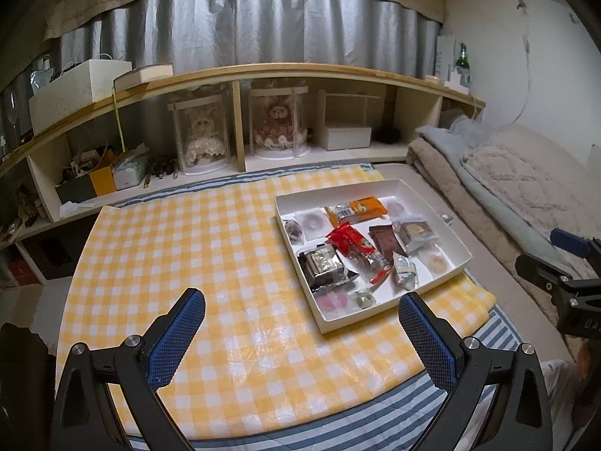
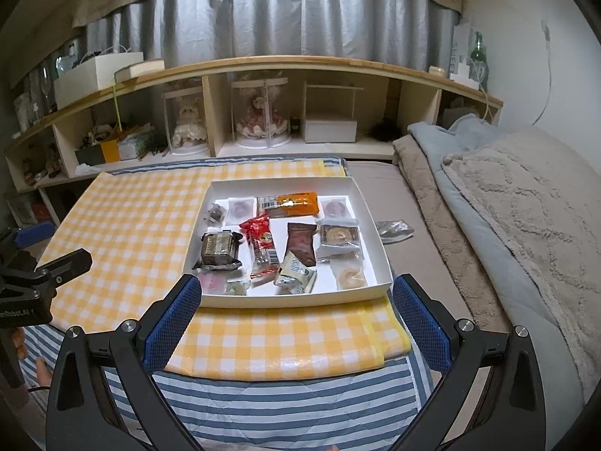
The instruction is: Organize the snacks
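A white shallow box (image 2: 377,238) lies on a yellow checked cloth (image 1: 180,248) and also shows in the left wrist view (image 1: 460,246). It holds several wrapped snacks: an orange pack (image 2: 296,200), a red pack (image 2: 261,235), a brown pack (image 2: 300,244), a silver-brown pack (image 2: 218,250) and round cookies. My left gripper (image 1: 302,314) is open and empty above the cloth, left of the box. My right gripper (image 2: 295,298) is open and empty just before the box's near edge.
A low wooden shelf (image 2: 285,64) with doll cases and boxes runs along the back. Folded blankets (image 2: 507,203) lie at the right. A silver wrapper (image 2: 394,230) lies right of the box. A blue striped sheet (image 2: 285,398) lies under the cloth.
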{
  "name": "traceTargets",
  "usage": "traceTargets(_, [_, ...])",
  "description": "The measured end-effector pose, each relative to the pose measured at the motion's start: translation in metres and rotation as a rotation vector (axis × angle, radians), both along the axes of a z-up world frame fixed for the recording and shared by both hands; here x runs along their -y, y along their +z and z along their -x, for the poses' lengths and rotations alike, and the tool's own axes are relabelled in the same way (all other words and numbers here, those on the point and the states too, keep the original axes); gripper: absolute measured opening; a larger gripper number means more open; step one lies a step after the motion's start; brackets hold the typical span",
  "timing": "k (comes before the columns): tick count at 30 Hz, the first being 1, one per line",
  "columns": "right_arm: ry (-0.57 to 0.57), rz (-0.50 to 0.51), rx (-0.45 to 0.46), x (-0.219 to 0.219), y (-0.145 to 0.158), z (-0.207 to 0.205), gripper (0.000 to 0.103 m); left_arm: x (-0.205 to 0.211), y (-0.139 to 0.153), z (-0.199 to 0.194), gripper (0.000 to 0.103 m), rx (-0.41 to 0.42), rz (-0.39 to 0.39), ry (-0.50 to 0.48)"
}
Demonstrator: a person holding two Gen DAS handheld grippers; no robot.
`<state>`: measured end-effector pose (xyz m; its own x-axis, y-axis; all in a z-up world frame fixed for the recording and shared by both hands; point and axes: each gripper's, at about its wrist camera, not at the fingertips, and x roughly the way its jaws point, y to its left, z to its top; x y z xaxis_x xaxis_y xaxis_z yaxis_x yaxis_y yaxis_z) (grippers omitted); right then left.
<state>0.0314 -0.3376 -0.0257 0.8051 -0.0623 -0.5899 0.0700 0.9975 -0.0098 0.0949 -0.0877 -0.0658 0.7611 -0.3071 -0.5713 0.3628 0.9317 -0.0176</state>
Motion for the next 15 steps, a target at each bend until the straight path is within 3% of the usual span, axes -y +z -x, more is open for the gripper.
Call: traceTargets(15, [-0.003, 0.021, 0.005, -0.0026, 0.0023, 0.0018, 0.103, 0.0004, -0.0045, 0.0063, 0.103, 0.013, 0.012, 0.016])
